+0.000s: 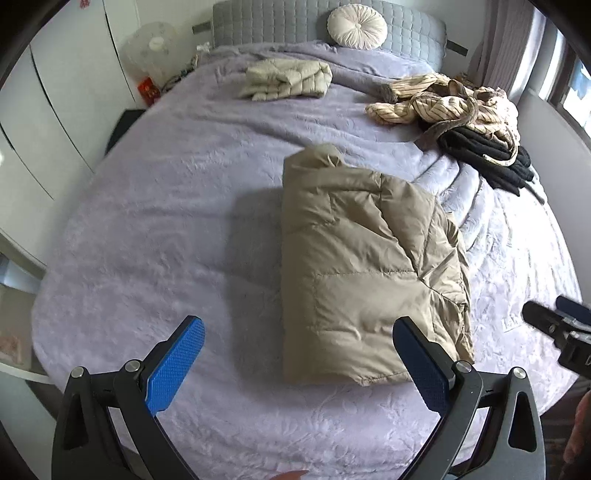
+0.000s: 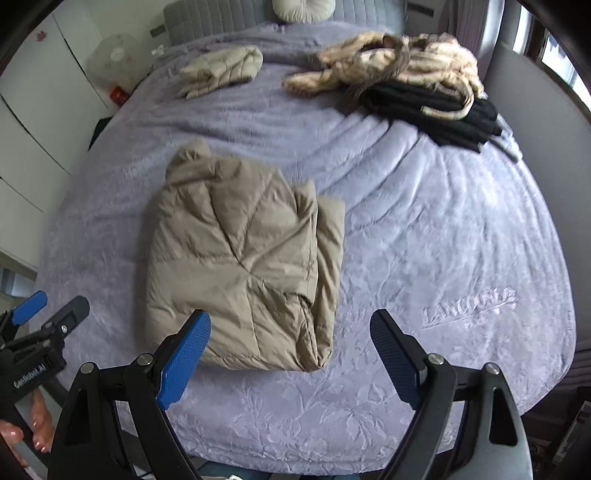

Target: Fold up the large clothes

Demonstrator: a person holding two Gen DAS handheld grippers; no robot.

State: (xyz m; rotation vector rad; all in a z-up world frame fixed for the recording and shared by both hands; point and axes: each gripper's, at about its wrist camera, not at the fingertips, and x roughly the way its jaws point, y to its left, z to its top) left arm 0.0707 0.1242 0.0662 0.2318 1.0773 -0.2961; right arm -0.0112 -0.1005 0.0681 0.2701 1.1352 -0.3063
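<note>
Puffy tan quilted jacket (image 1: 369, 266) folded into a blocky rectangle on plush lilac bed (image 1: 147, 221). Left tool (image 1: 299, 354) and right tool (image 2: 290, 347) both gape wide, empty.

A wide bed under a lilac embossed plush bedspread (image 1: 155, 229) fills the frame. At top centre stands a grey quilted padded headboard (image 1: 266, 26) with a round cream pleated cushion (image 1: 357, 27) against it. White wardrobe doors (image 1: 55, 92) line the left edge; a daylit window (image 1: 576, 88) with pale curtain (image 1: 506, 51) sits upper right.
</note>
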